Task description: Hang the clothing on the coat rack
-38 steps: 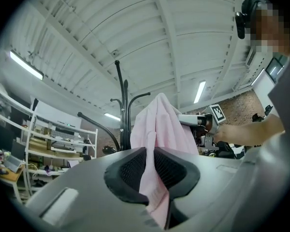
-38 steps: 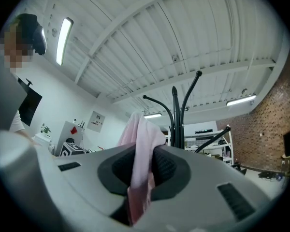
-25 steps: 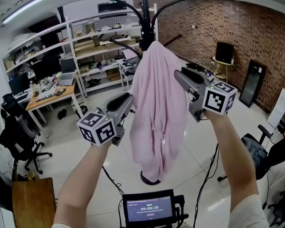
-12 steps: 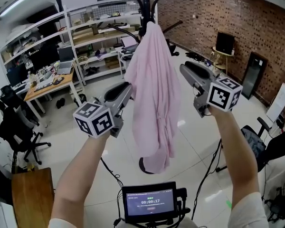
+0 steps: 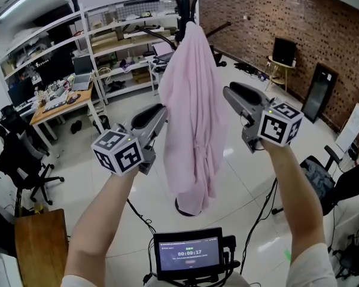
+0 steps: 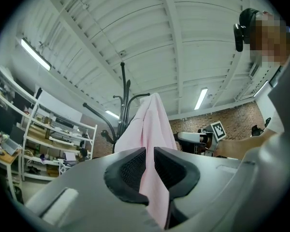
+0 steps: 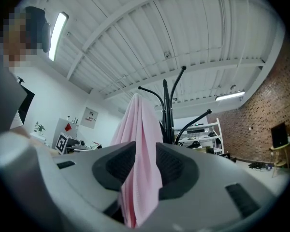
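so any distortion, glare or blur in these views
Head view: sharp and evenly lit, fisheye curving the brick wall. Left gripper view: black round vignette, close foreground soft, pink garment clear. Right gripper view: same vignette, ceiling light blown out white.

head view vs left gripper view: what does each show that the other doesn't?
Head view only: screen, rack base, garment's hem. Left gripper view only: rack's top, left gripper's jaws shut on a garment fold. Both: pink garment draped on the rack, right gripper, shelves, brick wall.
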`<control>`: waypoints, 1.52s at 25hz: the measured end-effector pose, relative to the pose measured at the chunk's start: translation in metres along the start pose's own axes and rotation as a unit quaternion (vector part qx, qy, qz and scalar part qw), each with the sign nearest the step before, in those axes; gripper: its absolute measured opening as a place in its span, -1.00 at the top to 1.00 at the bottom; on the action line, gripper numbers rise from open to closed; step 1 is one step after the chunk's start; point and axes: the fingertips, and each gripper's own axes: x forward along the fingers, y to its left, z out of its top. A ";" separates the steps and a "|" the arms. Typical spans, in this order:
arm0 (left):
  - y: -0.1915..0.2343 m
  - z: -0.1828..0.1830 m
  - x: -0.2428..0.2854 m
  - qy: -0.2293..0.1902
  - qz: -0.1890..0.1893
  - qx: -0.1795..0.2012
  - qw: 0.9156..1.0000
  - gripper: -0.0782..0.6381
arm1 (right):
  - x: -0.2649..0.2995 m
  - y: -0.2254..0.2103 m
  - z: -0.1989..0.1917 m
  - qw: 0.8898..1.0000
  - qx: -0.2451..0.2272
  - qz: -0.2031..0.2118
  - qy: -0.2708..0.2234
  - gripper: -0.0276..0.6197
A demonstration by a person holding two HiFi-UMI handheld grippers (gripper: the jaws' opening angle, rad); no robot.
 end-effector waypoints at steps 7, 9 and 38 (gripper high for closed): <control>-0.006 -0.008 0.001 0.000 -0.004 -0.009 1.000 0.61 | -0.007 -0.001 -0.013 1.000 0.004 -0.001 0.009 0.47; -0.007 -0.012 -0.005 -0.002 -0.005 -0.011 1.000 0.61 | -0.008 0.003 -0.020 1.000 0.006 -0.002 0.010 0.47; -0.048 -0.034 -0.041 0.011 -0.003 -0.063 0.998 0.61 | -0.045 0.039 -0.062 0.998 0.039 -0.025 0.040 0.52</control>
